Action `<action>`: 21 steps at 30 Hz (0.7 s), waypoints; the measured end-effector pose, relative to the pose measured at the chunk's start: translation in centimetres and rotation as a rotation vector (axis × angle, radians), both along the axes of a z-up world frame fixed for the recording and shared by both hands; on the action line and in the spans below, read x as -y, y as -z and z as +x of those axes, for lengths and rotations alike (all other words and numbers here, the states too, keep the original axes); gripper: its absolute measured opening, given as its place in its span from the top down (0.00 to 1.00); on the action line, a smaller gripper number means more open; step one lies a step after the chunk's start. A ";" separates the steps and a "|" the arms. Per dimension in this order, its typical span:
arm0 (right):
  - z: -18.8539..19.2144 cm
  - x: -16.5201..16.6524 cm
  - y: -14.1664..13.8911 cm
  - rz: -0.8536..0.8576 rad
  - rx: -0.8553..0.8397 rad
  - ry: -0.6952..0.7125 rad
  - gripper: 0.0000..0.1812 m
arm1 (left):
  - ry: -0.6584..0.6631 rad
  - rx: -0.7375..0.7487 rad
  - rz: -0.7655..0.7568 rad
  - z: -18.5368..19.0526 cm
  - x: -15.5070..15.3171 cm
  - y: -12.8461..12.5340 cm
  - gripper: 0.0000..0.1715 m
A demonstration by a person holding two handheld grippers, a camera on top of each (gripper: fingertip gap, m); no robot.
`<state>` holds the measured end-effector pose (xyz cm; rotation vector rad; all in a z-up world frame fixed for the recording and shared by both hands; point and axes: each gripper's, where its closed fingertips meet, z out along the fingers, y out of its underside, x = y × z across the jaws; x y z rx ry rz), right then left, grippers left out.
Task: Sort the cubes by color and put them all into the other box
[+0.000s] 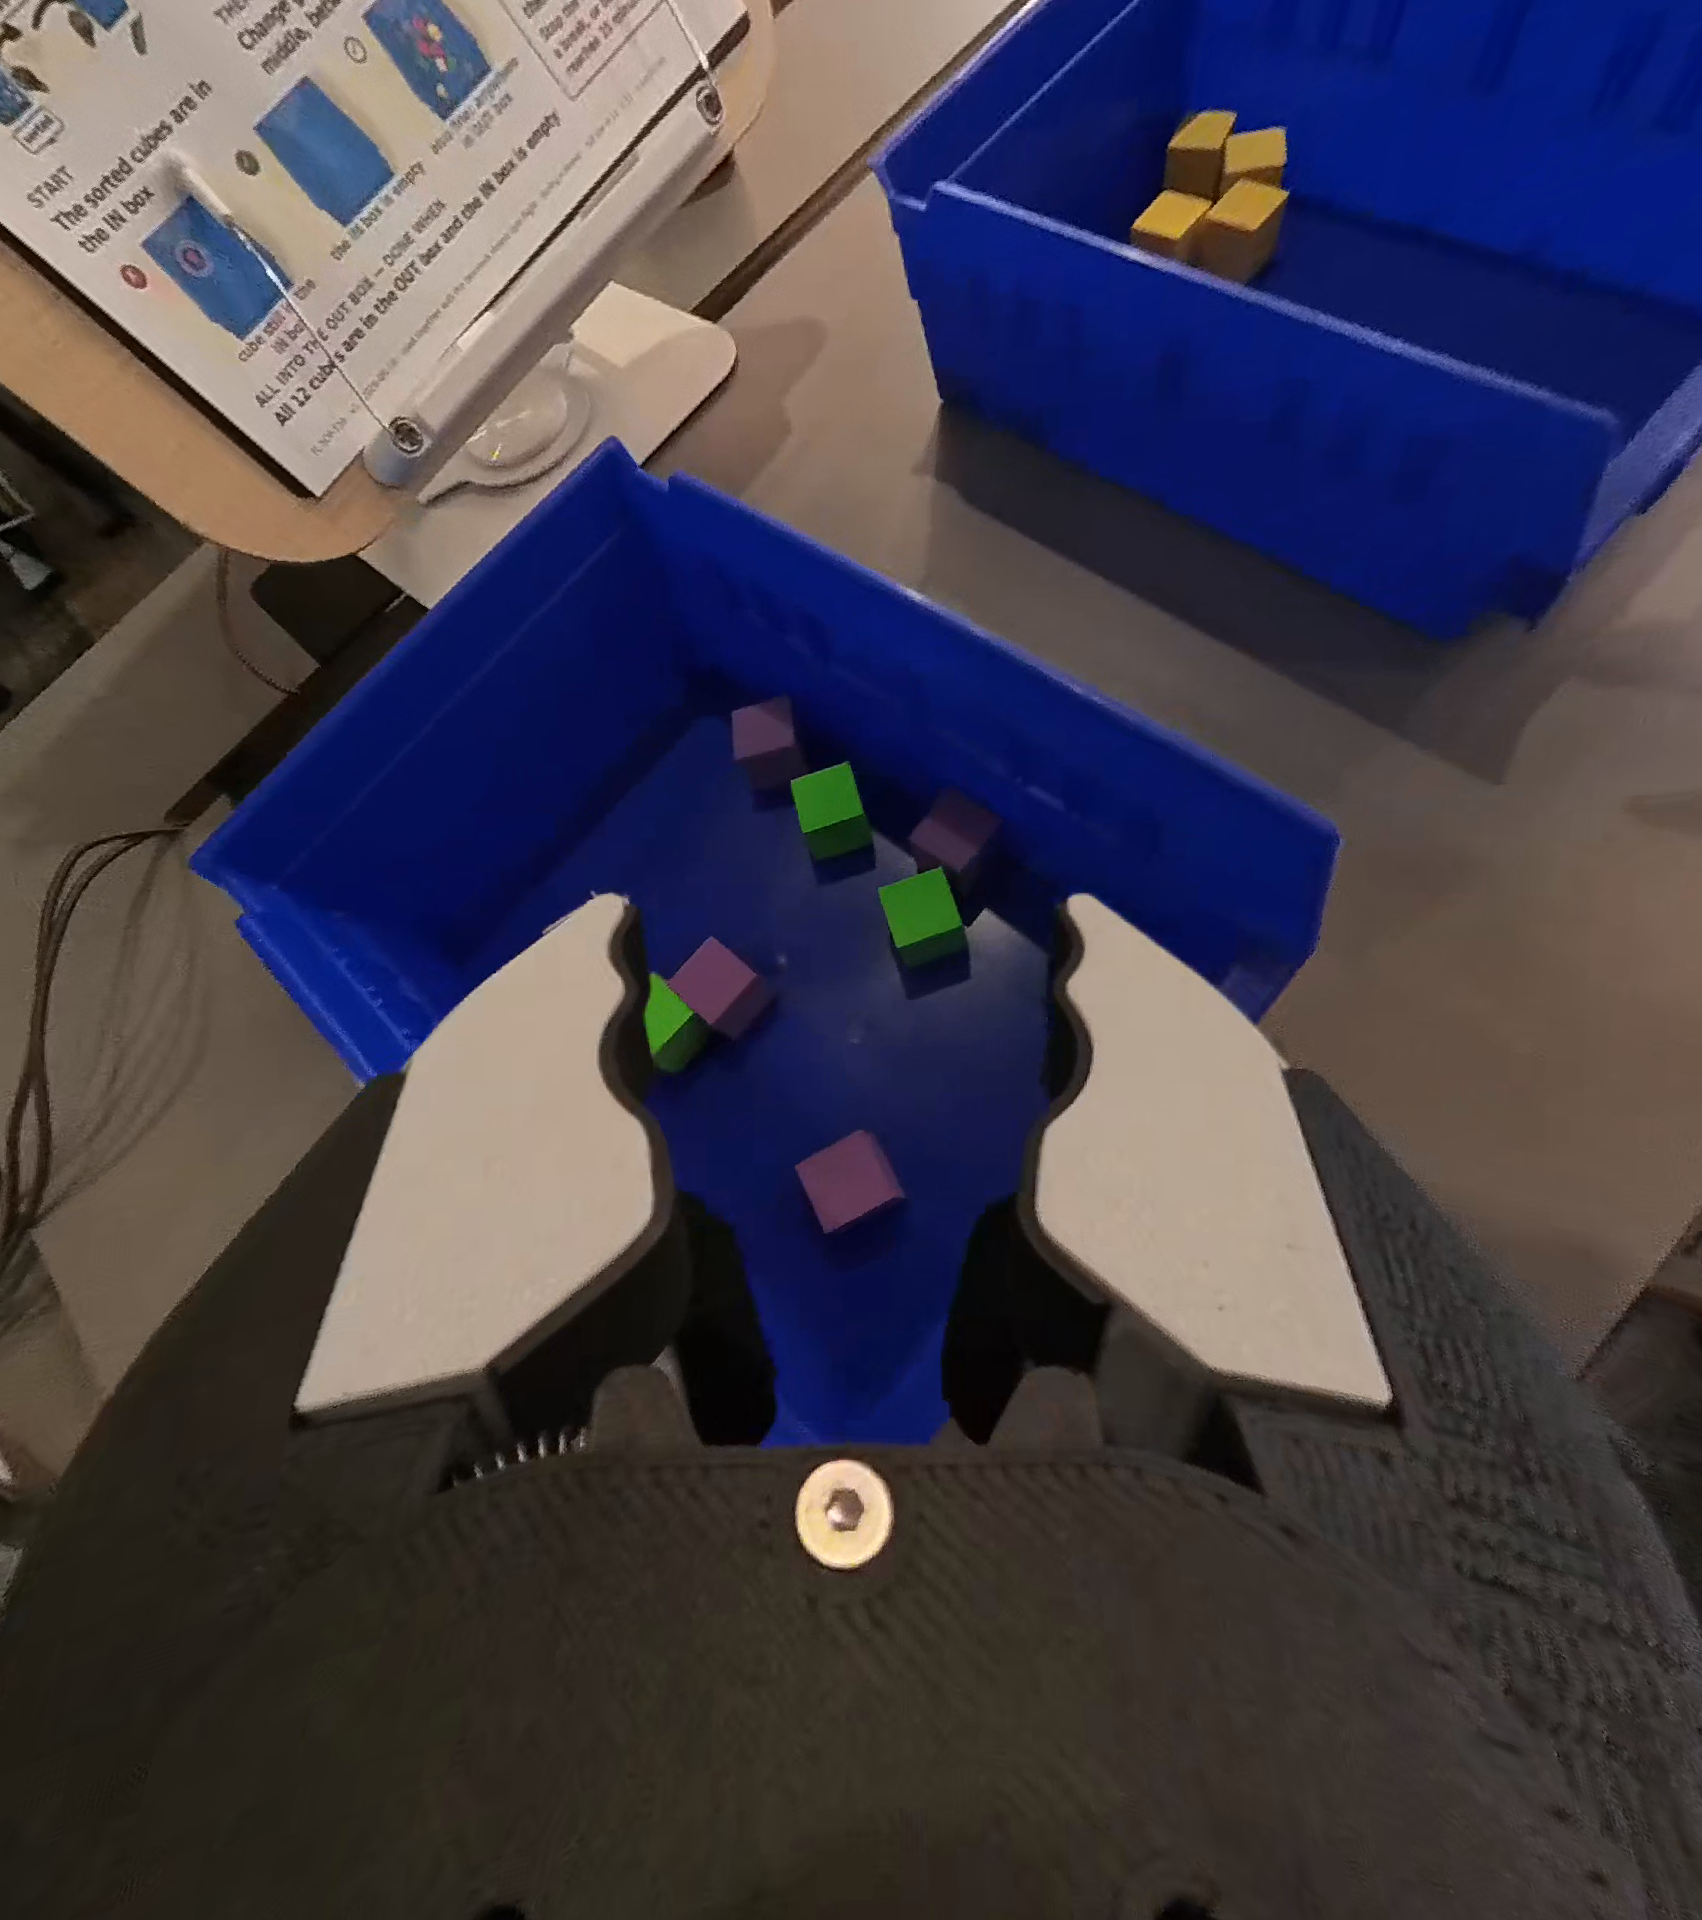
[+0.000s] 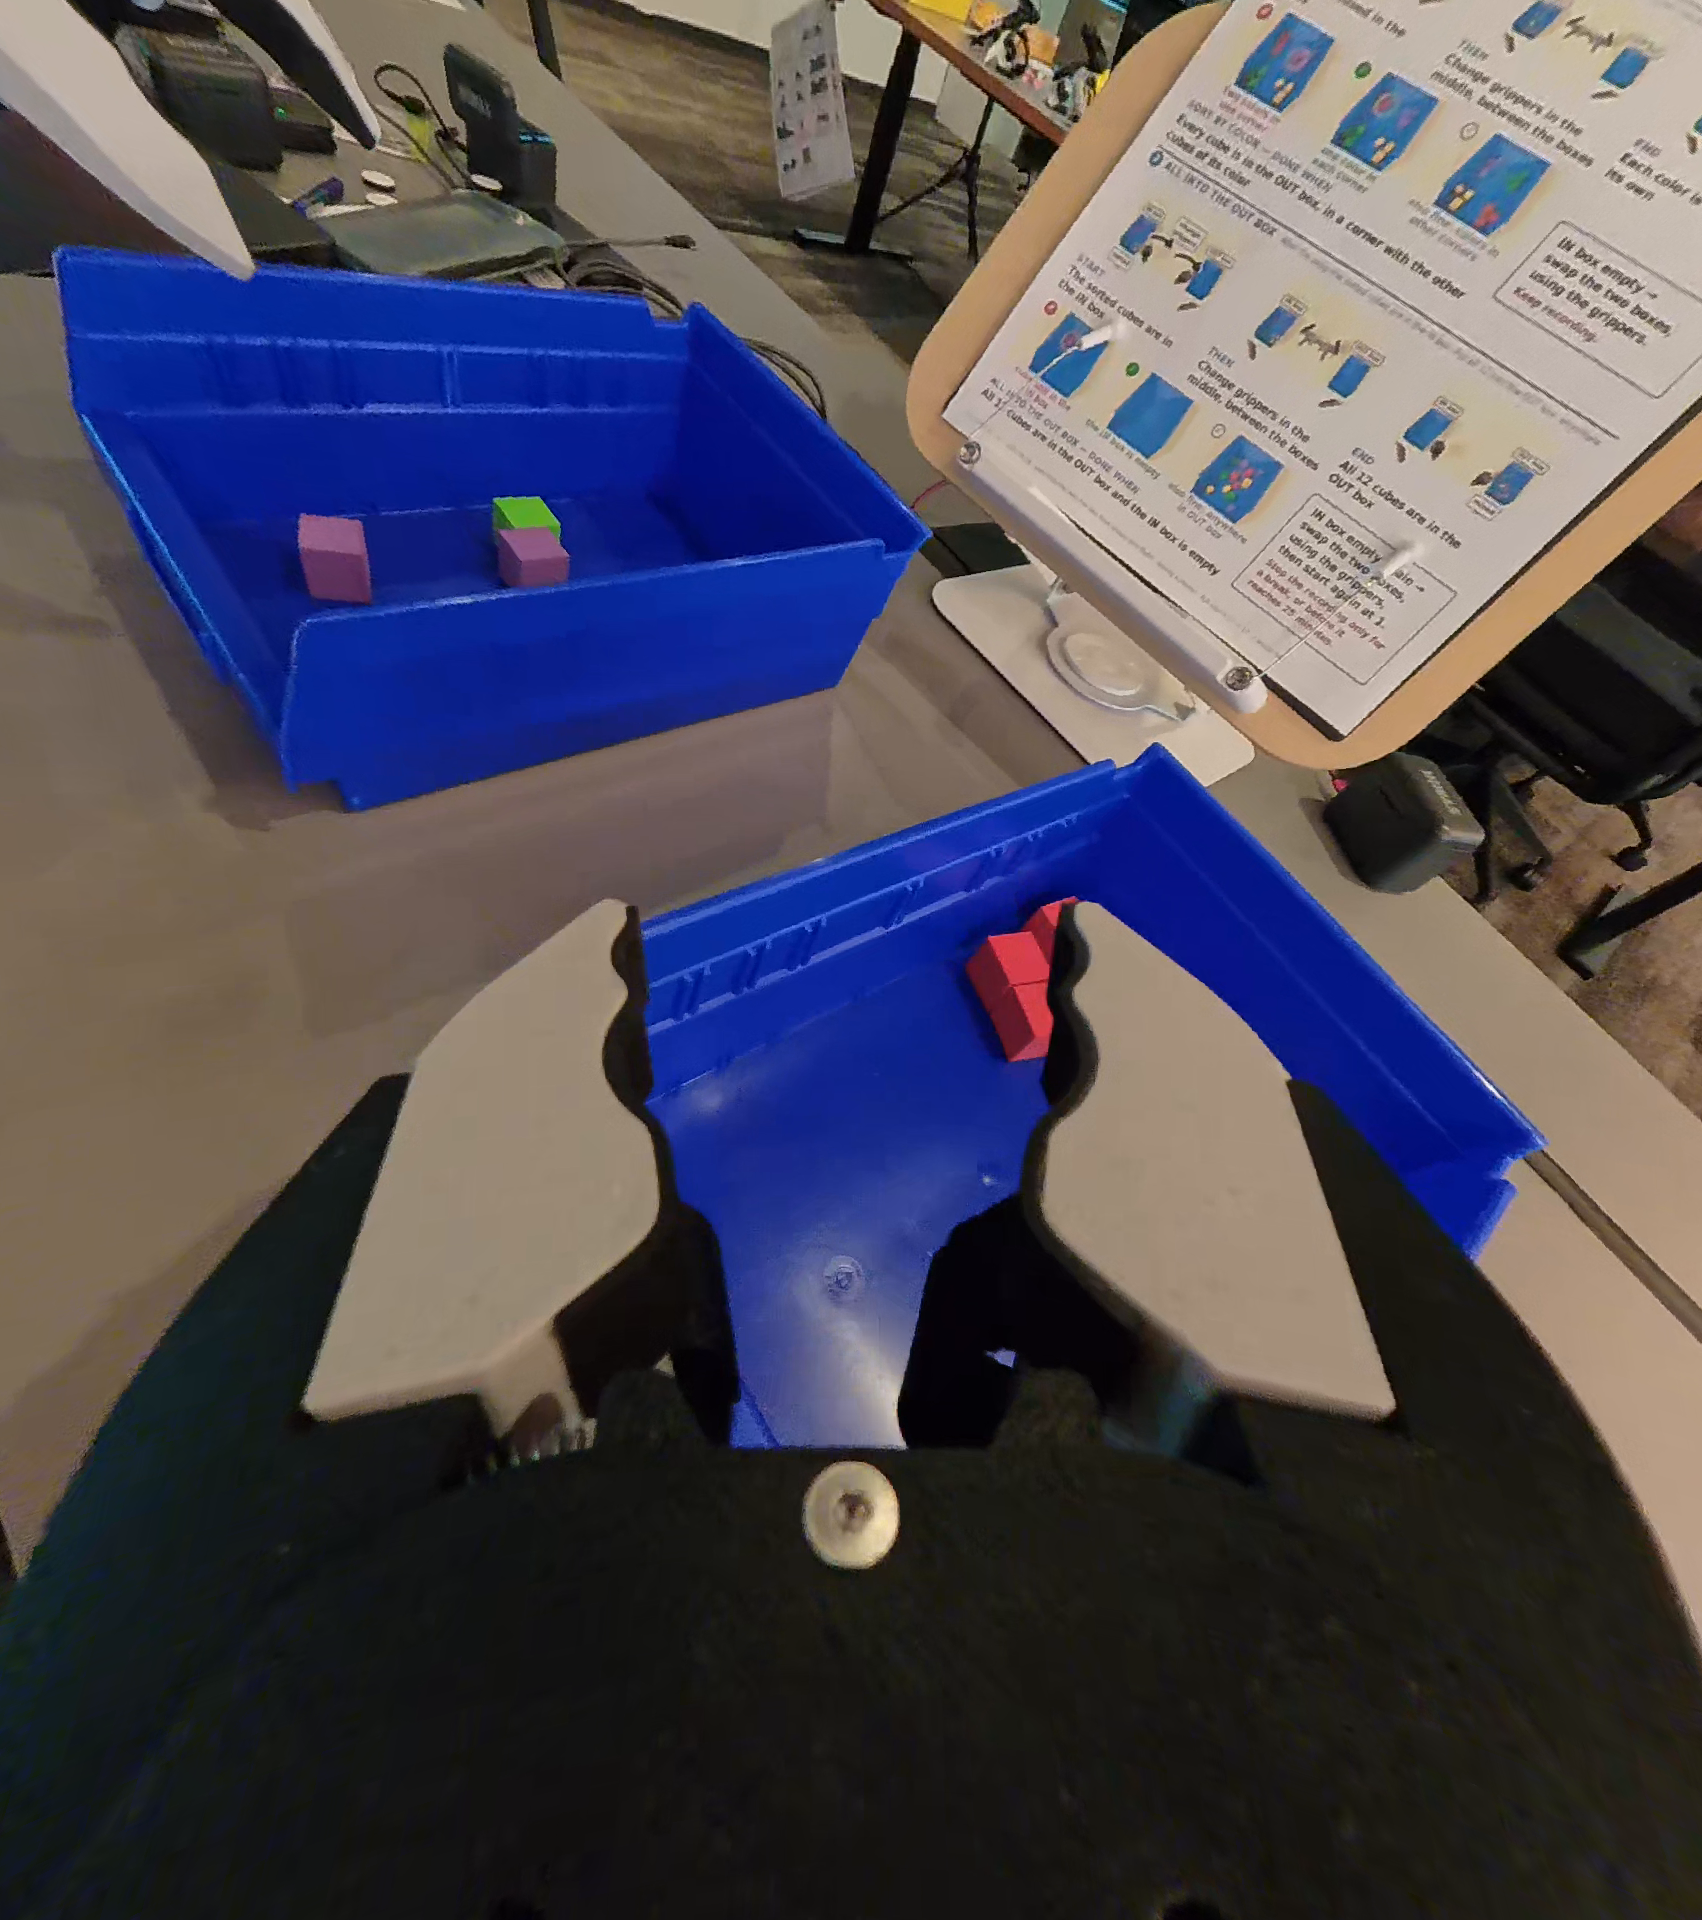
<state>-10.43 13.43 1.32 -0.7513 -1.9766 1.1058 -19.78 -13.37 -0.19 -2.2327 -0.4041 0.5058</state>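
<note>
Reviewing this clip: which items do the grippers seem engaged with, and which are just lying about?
Engaged:
left gripper, open over near bin holding purple cubes and green cubes
right gripper, open over second bin with red cubes
yellow cubes

Lying about:
instruction board
cables

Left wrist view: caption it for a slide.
Open left gripper above a blue bin of scattered green and purple cubes; yellow cubes in second bin.

1. Blue bin (image 1: 473, 790) beneath left jaws: glossy smooth plastic.
2. Cubes (image 1: 848, 1180) between jaws: matt, painted wood by look.
3. Counter (image 2: 151, 935) left of right jaws: smooth, faintly reflective.
4. Gripper body (image 2: 826, 1714): rough black layered plastic.
</note>
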 end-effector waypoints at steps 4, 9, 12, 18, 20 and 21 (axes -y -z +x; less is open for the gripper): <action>0.0 -0.5 0.1 -0.010 0.015 0.011 0.59 | -0.025 -0.020 -0.042 -0.4 0.5 0.4 0.58; 0.0 -0.9 -0.1 0.002 0.013 0.026 0.59 | -0.038 -0.014 -0.034 -0.4 0.9 0.3 0.59; 0.1 -1.2 -0.2 0.022 0.005 0.042 0.59 | -0.043 -0.024 -0.036 -0.6 1.2 0.1 0.59; 0.3 -1.9 -0.9 0.052 -0.019 0.075 0.60 | -0.041 -0.079 -0.089 -0.7 1.4 0.2 0.58; 0.4 -2.1 -1.0 0.063 -0.022 0.085 0.60 | -0.043 -0.089 -0.119 -0.7 1.5 0.4 0.59; 0.4 -2.3 -1.0 0.071 -0.023 0.092 0.60 | -0.042 -0.089 -0.133 -0.7 1.6 0.6 0.59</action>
